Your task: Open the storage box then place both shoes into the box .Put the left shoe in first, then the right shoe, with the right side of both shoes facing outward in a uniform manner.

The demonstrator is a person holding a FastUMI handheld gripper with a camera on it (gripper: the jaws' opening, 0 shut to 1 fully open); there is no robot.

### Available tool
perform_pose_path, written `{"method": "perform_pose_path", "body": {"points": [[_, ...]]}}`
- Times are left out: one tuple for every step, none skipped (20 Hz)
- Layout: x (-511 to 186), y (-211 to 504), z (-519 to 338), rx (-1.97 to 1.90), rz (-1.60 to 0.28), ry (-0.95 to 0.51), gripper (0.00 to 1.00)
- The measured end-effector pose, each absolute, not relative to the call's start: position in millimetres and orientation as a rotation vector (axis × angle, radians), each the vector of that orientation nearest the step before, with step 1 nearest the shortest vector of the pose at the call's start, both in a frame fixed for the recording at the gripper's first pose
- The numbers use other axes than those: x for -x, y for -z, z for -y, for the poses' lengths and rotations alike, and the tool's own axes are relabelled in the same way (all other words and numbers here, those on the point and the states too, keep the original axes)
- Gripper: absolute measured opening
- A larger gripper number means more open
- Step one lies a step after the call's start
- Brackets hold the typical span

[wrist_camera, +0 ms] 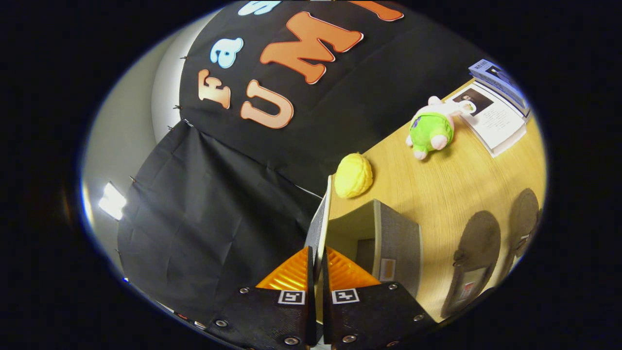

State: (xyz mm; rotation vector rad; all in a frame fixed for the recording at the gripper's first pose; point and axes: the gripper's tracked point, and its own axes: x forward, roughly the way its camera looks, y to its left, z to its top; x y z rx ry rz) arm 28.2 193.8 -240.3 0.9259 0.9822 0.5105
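My gripper [316, 260] is shut on the lid [320, 221] of the grey storage box [396, 243], pinching the lid's edge between both fingers. The lid is lifted and stands nearly on edge above the box's opening, whose pale inside [350, 228] shows beside it. The box rests on the wooden table [461, 184]. Two dark grey shoes lie side by side on the table beyond the box: the nearer shoe [474, 260] next to the box wall, the other shoe [522, 226] farther off.
Just beyond the lifted lid sits a yellow knobbly ball [354, 176]. Farther along the table lie a pink plush toy in green [432, 127], an open booklet [493, 116] and stacked blue books [500, 82]. Black cloth walls the booth close behind the lid.
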Motion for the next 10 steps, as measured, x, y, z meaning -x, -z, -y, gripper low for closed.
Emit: {"method": "perform_pose_path", "body": {"points": [[-31,229,-201,-0.939,-0.965,-0.516,0.06],[-31,218,-208,-0.951,-0.951,-0.529,0.06],[-33,207,-218,-0.962,-0.941,-0.542,0.06],[-33,197,-227,-0.962,-0.934,-0.563,0.06],[-33,190,-237,-0.962,-0.935,-0.580,0.06],[-34,185,-248,-0.969,-0.935,-0.590,0.06],[-35,181,-259,-0.976,-0.934,-0.599,0.06],[-35,178,-271,-0.979,-0.934,-0.608,0.06],[-33,177,-282,-0.977,-0.939,-0.618,0.06],[-31,177,-294,-0.977,-0.946,-0.625,0.06]]}}
